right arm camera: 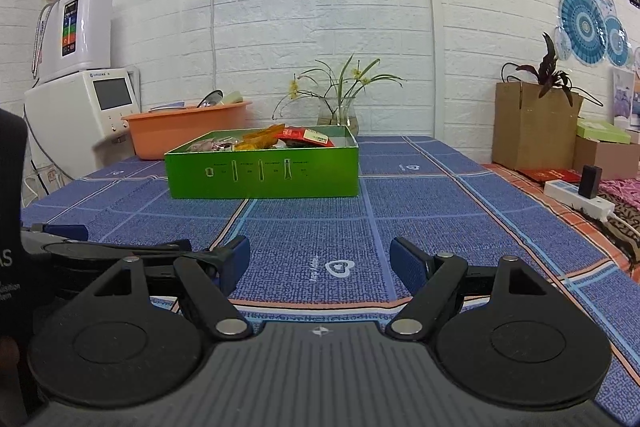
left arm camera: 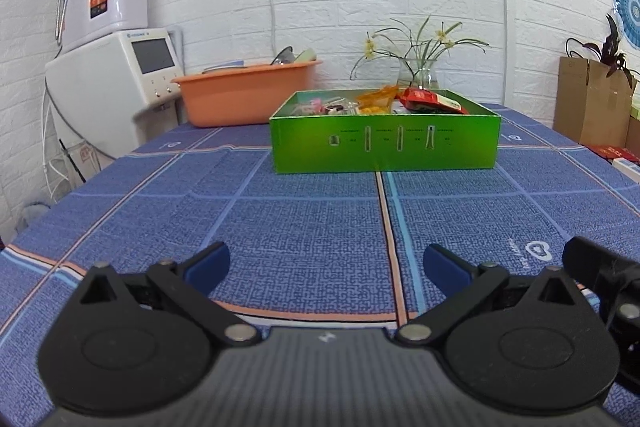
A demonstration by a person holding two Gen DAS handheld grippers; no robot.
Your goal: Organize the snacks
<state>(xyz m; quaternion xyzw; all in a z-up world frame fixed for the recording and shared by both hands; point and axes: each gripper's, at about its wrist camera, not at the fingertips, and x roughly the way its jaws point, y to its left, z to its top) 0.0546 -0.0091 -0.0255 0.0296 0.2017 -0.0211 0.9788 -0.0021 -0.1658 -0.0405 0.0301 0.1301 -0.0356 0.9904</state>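
Observation:
A shallow green box (left arm camera: 384,143) (right arm camera: 264,173) stands on the blue checked tablecloth, far ahead of both grippers. Inside it lie several snack packets: a red packet (left arm camera: 432,101) (right arm camera: 306,137), an orange-yellow packet (left arm camera: 376,98) (right arm camera: 260,138) and small pink wrapped sweets (left arm camera: 316,106) (right arm camera: 208,146). My left gripper (left arm camera: 326,269) is open low over the cloth near the front edge, with nothing between its blue pads. My right gripper (right arm camera: 320,261) is open too and holds nothing. The left gripper's black body (right arm camera: 80,247) shows at the left of the right wrist view.
An orange basin (left arm camera: 244,93) (right arm camera: 188,131) with dishes and a glass vase of flowers (left arm camera: 420,67) (right arm camera: 340,107) stand behind the box. White appliances (left arm camera: 108,67) stand at the back left. Cardboard boxes (right arm camera: 536,123), a plant and a power strip (right arm camera: 576,197) are at the right.

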